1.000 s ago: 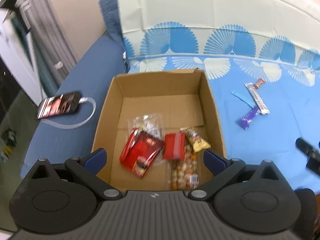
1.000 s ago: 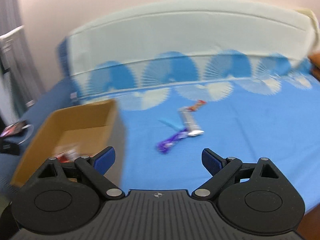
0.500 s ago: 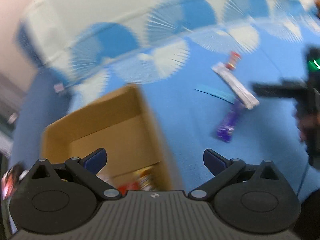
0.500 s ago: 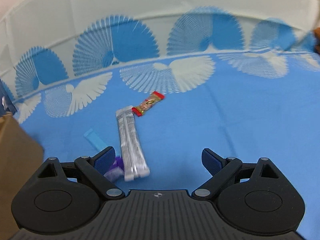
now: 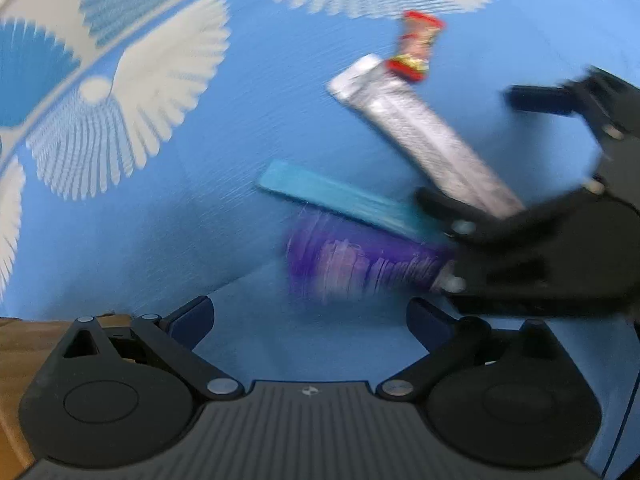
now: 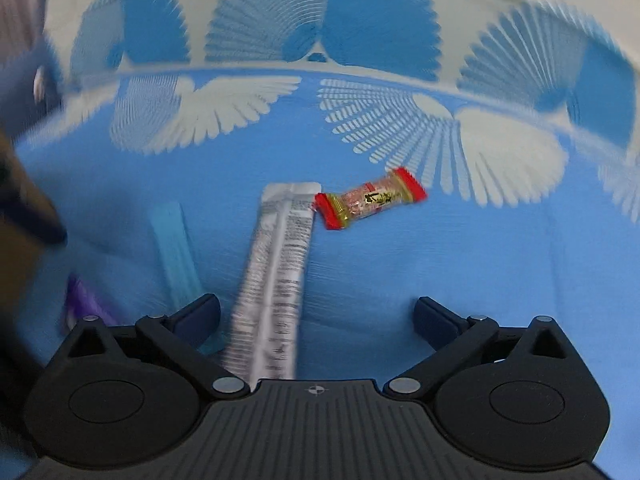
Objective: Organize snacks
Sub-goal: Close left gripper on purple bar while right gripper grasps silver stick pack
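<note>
Right gripper (image 6: 316,316) with jaws just spread wide and empty above a blue fan-patterned sheet (image 6: 500,264), long silver sachet (image 6: 276,276) running between its fingers, red-ended candy (image 6: 370,199) beside the sachet's far end, pale blue stick (image 6: 176,248) left, purple wrapper (image 6: 80,300) blurred

Both cameras sit just behind their own fingers, close above the blue bedspread (image 6: 480,260). The left view looks steeply down; the right view looks down at a slant toward the patterned border. Both take in the silver stick (image 5: 424,128) (image 6: 280,264), the red candy (image 5: 416,46) (image 6: 370,198) and the blue strip (image 5: 340,196) (image 6: 176,240). The left view also catches the right gripper (image 5: 480,148).
</note>
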{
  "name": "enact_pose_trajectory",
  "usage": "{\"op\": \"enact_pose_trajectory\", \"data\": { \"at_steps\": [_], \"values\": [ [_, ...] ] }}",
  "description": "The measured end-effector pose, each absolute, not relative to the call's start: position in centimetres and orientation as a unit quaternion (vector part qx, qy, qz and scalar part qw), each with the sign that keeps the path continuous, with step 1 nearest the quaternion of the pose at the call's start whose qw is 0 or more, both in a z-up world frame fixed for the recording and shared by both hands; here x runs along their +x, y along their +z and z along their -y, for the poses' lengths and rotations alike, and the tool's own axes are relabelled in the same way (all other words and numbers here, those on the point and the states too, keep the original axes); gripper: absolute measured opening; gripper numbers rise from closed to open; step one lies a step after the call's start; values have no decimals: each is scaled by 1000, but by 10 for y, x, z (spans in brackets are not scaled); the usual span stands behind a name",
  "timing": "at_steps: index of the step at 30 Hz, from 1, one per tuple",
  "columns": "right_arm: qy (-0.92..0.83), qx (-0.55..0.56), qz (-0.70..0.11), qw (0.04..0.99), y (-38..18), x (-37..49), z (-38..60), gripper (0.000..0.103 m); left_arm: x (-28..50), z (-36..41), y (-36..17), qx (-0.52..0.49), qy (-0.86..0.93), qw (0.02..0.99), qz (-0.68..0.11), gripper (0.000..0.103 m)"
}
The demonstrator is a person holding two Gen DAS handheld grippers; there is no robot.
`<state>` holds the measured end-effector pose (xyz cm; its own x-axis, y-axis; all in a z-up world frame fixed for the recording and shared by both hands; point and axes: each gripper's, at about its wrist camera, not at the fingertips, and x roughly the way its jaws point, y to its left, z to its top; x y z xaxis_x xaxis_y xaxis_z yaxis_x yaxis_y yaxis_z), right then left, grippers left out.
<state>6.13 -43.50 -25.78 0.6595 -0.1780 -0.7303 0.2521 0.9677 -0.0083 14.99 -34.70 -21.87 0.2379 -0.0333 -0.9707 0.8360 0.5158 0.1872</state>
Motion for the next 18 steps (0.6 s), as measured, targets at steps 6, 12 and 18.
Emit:
{"op": "enact_pose_trajectory", "data": {
  "at_steps": [6,12,18],
  "values": [
    [-129,52,-377,916,-259,58,439,100,151,348,-217,384,-338,692,-510,99],
    [-131,52,-361,922,-252,45,438,58,152,351,-201,336,-366,673,-548,102],
    [-146,59,-357,921,-253,34,442,58,180,319,-184,115,-298,696,-642,103]
  ]
}}
